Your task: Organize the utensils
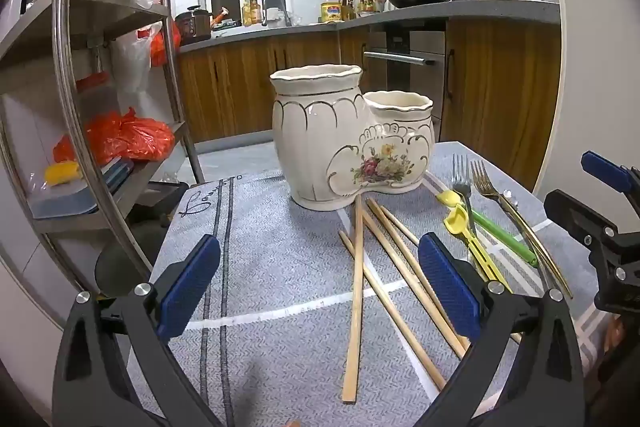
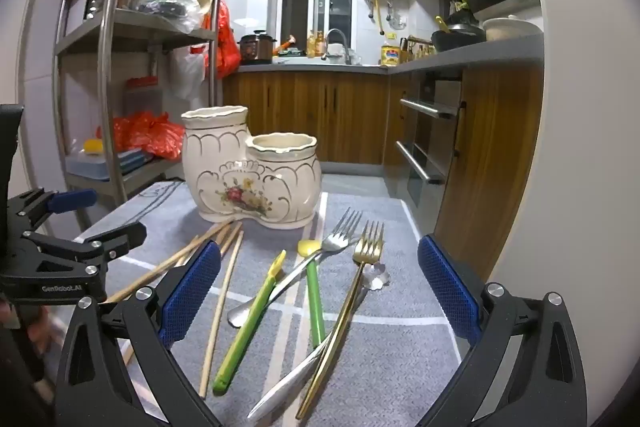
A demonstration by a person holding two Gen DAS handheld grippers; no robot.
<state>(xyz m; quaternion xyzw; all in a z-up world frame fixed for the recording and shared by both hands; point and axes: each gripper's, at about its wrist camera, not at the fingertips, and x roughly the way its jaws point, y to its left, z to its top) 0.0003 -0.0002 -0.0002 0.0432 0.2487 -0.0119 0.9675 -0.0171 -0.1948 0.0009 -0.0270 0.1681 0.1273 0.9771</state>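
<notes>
So you are hovering both grippers, left (image 1: 320,287) and right (image 2: 320,287), jaws spread wide and gripping nothing. Chopsticks (image 1: 356,287) and forks (image 2: 340,239) are lying loose on the table (image 1: 260,227) before the empty holder (image 1: 352,135), likely waiting for sorting.

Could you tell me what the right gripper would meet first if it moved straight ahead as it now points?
Probably the gold fork and green-handled utensil on the cloth between its open jaws; the ceramic holder lies farther back, though depth is unclear.
</notes>
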